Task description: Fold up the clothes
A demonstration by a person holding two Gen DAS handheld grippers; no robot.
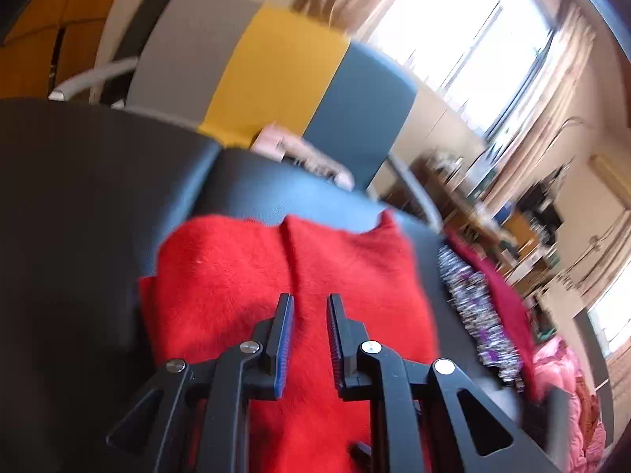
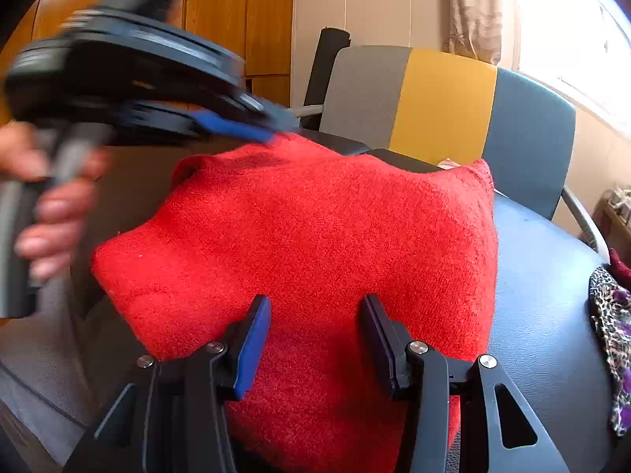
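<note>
A red fuzzy sweater (image 2: 315, 236) lies folded on a dark leather surface (image 2: 544, 295); it also shows in the left wrist view (image 1: 244, 276). My right gripper (image 2: 315, 307) is open, its jaws wide apart just above the sweater's near part. My left gripper (image 1: 309, 307) hovers over the sweater with a narrow gap between its jaws and nothing between them. In the right wrist view the left gripper (image 2: 272, 128) appears blurred at the sweater's far left corner, held by a hand (image 2: 51, 213).
A grey, yellow and blue chair back (image 2: 445, 102) stands behind the surface. A leopard-print garment (image 2: 611, 335) lies at the right; it also shows in the left wrist view (image 1: 477, 307), with pink clothing (image 1: 568, 386). Wooden cabinets (image 2: 221, 8) and a bright window (image 1: 453, 39) are behind.
</note>
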